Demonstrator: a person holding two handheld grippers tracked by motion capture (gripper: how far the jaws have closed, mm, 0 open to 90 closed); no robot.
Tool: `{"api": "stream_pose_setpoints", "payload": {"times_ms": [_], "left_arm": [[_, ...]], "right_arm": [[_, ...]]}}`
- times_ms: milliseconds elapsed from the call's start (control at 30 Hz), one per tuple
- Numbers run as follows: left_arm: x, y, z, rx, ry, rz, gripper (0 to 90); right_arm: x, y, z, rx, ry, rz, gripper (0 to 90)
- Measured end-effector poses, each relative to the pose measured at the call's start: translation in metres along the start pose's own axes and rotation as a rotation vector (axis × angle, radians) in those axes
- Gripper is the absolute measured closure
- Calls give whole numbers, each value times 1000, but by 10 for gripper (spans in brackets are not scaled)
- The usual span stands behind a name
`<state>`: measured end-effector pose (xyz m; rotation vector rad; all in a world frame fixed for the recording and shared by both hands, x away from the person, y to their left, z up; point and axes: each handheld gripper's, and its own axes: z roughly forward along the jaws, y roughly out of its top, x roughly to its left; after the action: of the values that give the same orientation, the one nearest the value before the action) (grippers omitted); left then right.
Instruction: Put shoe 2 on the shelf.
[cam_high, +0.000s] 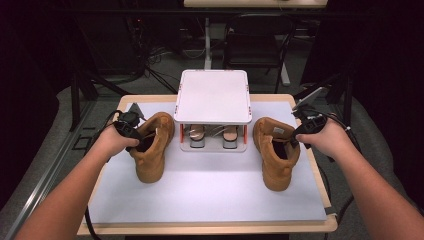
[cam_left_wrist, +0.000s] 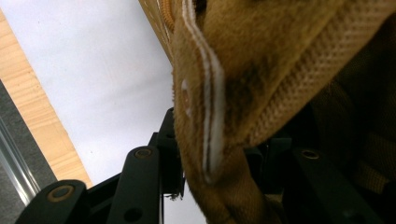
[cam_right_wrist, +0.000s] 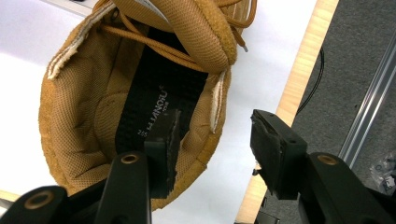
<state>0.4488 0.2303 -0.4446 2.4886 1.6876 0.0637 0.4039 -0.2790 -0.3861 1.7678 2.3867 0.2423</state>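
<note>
- On the white mat (cam_high: 210, 185) covering the wooden table (cam_high: 320, 165), two tan boots stand with toes toward the near edge; the left boot (cam_high: 151, 145) lies left of centre, the right boot (cam_high: 276, 150) right of centre, well apart from each other
- Between them, toward the far side, a white two-tier rack (cam_high: 213, 97); its lower shelf holds a pair of shoes (cam_high: 214, 135), heels facing near; these are too small to describe further
- Left gripper (cam_high: 131, 131), in the person's left hand (cam_high: 112, 142), at the collar of the left boot on its left side; in the left gripper view the collar wall (cam_left_wrist: 210, 116) stands between the two black jaws, one outside, one inside the opening; the jaws are partly closed around it; whether the pads already press on the wall cannot be told
- Right gripper (cam_right_wrist: 212, 144), in the person's right hand (cam_high: 325, 137), at the right rim of the right boot's opening; in the right gripper view the jaws stand apart, one pad (cam_right_wrist: 169, 140) inside the collar above the black insole (cam_right_wrist: 159, 93), the other outside over the mat near the table's right edge; the rim lies between them, not clamped
</note>
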Motion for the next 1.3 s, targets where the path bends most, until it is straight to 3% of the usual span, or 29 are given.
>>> {"api": "stream_pose_setpoints", "payload": {"times_ms": [467,700,833,933,1000,1167,1300], "left_arm": [[-1,0,7,8,9,5,670],[-1,0,8,10,10,0,674],[-1,0,9,14,11,0,676],[-1,1,10,15,10,-1,675],[-1,1,10,13,9,-2,675],[0,0,10,11,2,-11,670],[0,1,11,11,3,-13,670]], "right_arm": [[0,0,6,6,0,-5,522],[2,0,17,17,-13,-11,525],[4,1,27,18,4,-11,527],[4,2,30,35,-15,-30,530],[4,2,36,14,1,-15,532],[2,1,46,33,-18,-22,534],[0,1,53,39,-4,-13,534]]}}
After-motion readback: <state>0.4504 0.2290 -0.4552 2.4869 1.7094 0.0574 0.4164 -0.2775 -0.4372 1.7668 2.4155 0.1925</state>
